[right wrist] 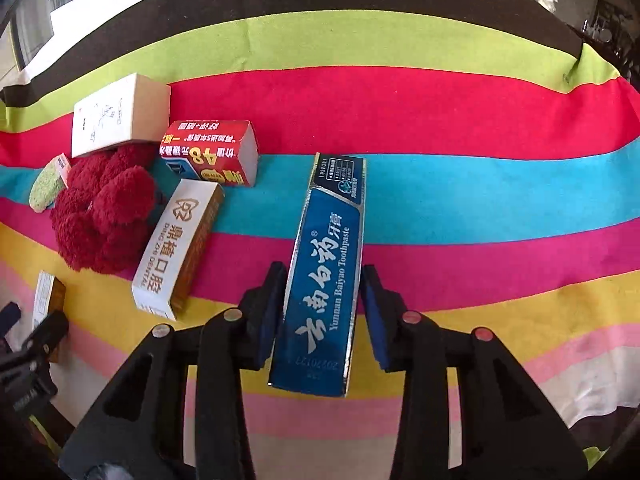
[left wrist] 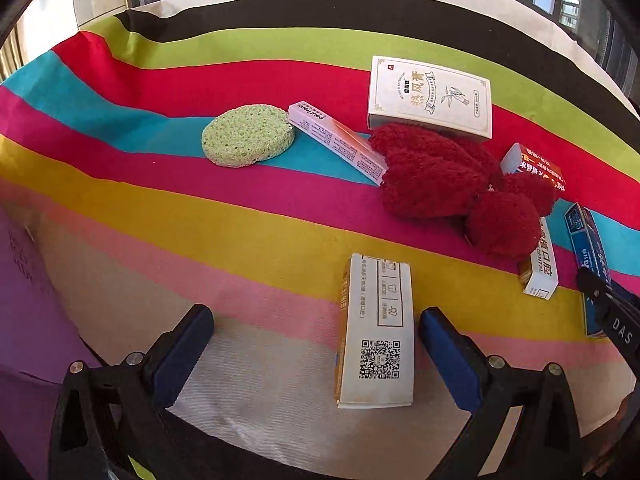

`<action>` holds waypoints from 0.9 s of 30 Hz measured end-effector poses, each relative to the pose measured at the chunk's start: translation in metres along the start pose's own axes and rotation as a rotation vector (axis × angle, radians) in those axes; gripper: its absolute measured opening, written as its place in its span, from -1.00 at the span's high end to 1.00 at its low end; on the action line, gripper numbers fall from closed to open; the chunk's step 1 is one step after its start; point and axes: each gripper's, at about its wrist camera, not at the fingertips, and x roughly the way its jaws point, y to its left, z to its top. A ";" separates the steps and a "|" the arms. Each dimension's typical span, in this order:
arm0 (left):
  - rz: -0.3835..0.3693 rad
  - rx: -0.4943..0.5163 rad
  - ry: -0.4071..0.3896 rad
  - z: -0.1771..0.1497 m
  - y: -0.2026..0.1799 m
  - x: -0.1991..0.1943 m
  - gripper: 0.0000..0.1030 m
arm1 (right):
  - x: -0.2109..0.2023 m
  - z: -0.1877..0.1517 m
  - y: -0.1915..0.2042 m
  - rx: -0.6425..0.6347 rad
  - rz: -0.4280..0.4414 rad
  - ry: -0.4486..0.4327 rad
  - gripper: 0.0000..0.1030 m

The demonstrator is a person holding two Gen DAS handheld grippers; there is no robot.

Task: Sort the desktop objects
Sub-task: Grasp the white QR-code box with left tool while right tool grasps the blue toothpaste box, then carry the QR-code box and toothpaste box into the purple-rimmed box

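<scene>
Jaws of right gripper [right wrist: 322, 316] clamping blue toothpaste box [right wrist: 326, 280], open cloth rightward.

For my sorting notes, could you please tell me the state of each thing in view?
left gripper: open, white box lying between its fingers, untouched.
right gripper: shut on blue toothpaste box.
white box: lying flat.
red plush: lying against the cream box.
green sponge: flat, beside the pink box.
</scene>
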 end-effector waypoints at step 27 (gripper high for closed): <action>-0.308 0.303 -0.071 -0.126 0.035 -0.085 0.37 | -0.140 -0.175 -0.020 0.118 0.072 -0.040 0.31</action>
